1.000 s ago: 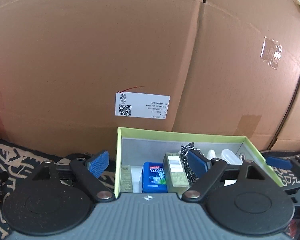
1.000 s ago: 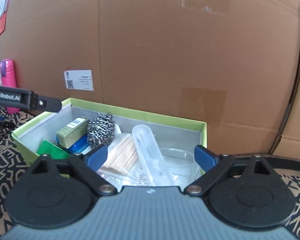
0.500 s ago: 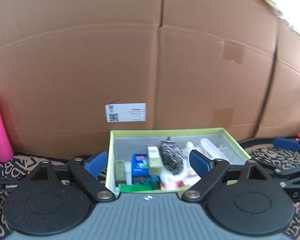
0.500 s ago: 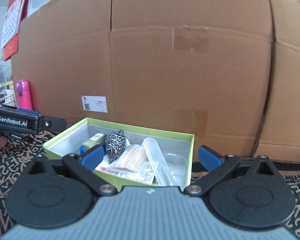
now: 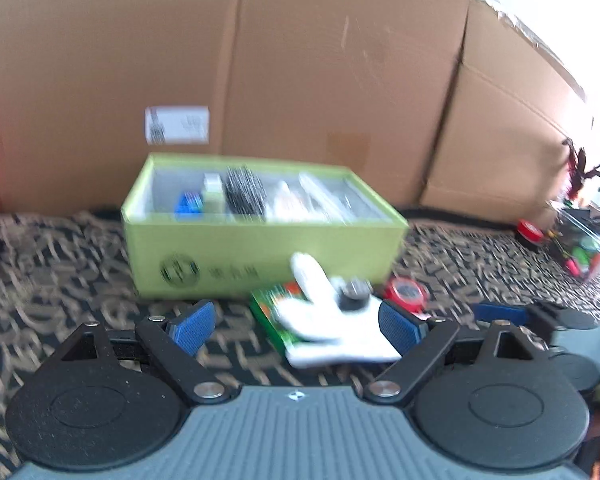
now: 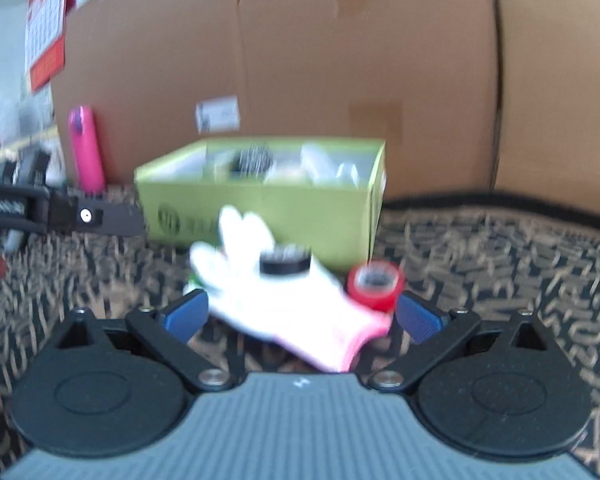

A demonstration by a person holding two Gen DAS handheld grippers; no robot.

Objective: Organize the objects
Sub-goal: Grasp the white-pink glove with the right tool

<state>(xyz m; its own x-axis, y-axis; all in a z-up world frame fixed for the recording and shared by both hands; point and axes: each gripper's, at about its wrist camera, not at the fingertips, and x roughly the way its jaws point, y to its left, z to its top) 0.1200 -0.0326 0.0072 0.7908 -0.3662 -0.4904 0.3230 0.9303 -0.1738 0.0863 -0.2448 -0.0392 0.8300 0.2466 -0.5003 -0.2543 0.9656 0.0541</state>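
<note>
Progress: your green box (image 5: 260, 256) already holds several items, packed close. Left to do, by my judgement: the white glove (image 6: 284, 312), the black cap (image 6: 286, 262) resting on it, the red tape roll (image 6: 376, 284) and a green packet (image 5: 276, 316) lie on the patterned surface (image 6: 500, 264) just before the box. Frames blurred. Your left gripper (image 5: 296, 322) and right gripper (image 6: 300, 316) both have fingers wide, empty. Glove looks limp, cuff pinkish.

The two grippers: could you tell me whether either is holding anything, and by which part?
Neither holds anything. The left gripper and the right gripper are both open, with the white glove lying loose on the cloth between their fingers.
</note>
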